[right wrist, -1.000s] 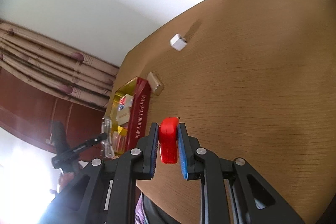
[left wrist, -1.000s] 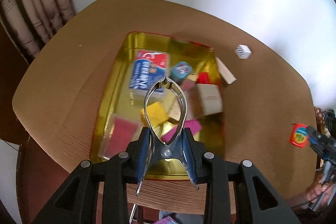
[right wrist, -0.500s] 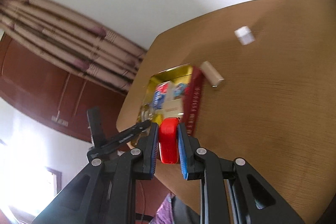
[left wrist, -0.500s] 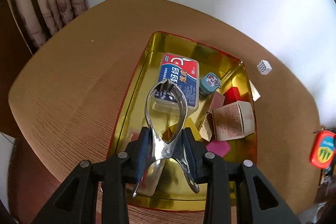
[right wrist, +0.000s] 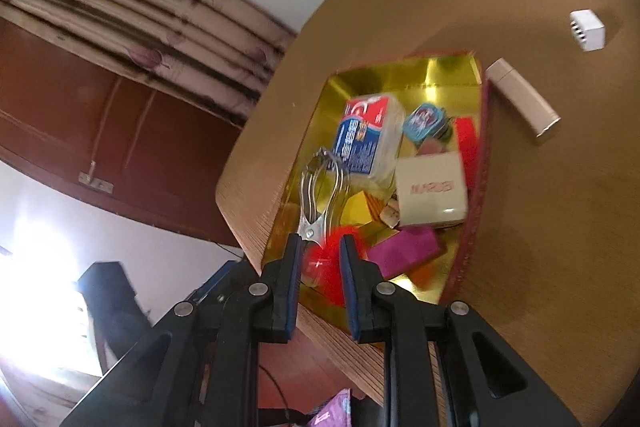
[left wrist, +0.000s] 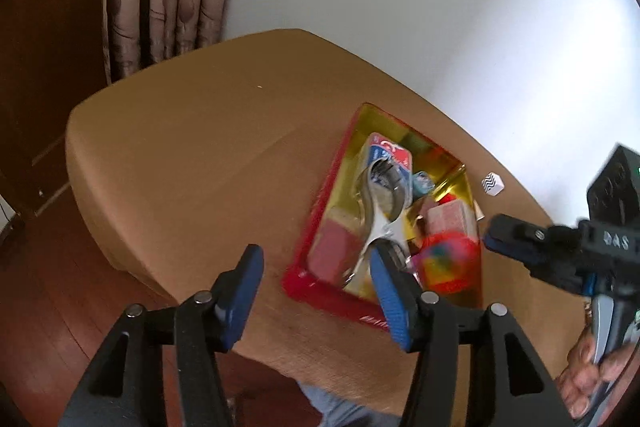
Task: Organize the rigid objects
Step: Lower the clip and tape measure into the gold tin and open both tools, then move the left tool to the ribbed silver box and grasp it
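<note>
Wooden table [right wrist: 560, 227] is seen bearing a gold-lined tray [right wrist: 400, 75], crowded with boxes. A metal clip [right wrist: 320, 195] lies inside it, released; left gripper [left wrist: 316, 291] jaws are opening, nothing between them. Right gripper [right wrist: 320, 267] is pressed on 1 red toy [right wrist: 324, 259], blurred, over the tray's near end. Toy is judged light, rigid, slick; best pinched across its flat sides.

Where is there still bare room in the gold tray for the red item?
The gold tray is bare along its far end, beyond the blue-and-white pack, and in a strip down its left wall beside the metal clamp. The middle and right side are crowded around the cream box and magenta block.
</note>
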Demonstrator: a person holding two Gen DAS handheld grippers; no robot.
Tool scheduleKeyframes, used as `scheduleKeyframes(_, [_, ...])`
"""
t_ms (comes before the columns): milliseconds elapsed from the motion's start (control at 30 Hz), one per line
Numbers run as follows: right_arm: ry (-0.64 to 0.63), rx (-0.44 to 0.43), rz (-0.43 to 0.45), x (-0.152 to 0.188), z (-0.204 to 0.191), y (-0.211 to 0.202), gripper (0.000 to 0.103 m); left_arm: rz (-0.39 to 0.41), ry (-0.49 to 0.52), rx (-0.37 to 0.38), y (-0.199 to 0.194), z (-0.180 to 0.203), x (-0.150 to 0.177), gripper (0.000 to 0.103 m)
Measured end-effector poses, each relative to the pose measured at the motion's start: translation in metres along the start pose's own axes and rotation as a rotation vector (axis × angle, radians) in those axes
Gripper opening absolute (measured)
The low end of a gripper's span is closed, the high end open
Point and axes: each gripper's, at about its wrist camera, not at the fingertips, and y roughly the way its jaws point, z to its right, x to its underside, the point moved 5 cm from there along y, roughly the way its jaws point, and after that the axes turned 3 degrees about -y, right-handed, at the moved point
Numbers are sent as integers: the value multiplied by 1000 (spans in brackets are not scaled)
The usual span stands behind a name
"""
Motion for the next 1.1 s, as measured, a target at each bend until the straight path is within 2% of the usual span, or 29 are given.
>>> scheduleKeyframes(67, [0,15,-14,2,-1,9,19,1,22,-15,1,-2,3,57])
scheduleKeyframes(167, [-17,58,-12,3,-4,15,19,-19,32,12,7,-1,6,57])
scheduleKeyframes(233, [-26,68,2,3,-5,11,19,-28,36,4,10,-2,8,57])
scheduleKeyframes(333, [-18,40,56,4,-4,-5,19,-44,11,34,12,-3,9,57])
scheduleKeyframes(400, [-32,62,123,8,1,-24,22,-45,19,30,11,-2,10,57])
scheduleKeyframes(467, [-46,135,216,13,15,-50,38,-42,38,29,10,2,12,57])
scheduleKeyframes(533, [-55,258,293,21,41,-77,47,-35,71,24,9,10,13,57])
scheduleKeyframes(700, [-23,550,392,45,118,-136,60,-43,173,68,5,43,23,57])
scheduleKeyframes(800, [-6,648,394,56,158,-159,62,-76,248,149,0,79,33,57])
scheduleKeyframes(967, [19,700,401,70,194,-182,68,-195,316,305,6,154,37,58])
scheduleKeyframes(1067, [50,682,404,77,211,-190,68,-273,262,409,22,203,30,64])
scheduleKeyframes(1100, [58,676,408,79,215,-193,68,-306,246,420,31,219,27,68])
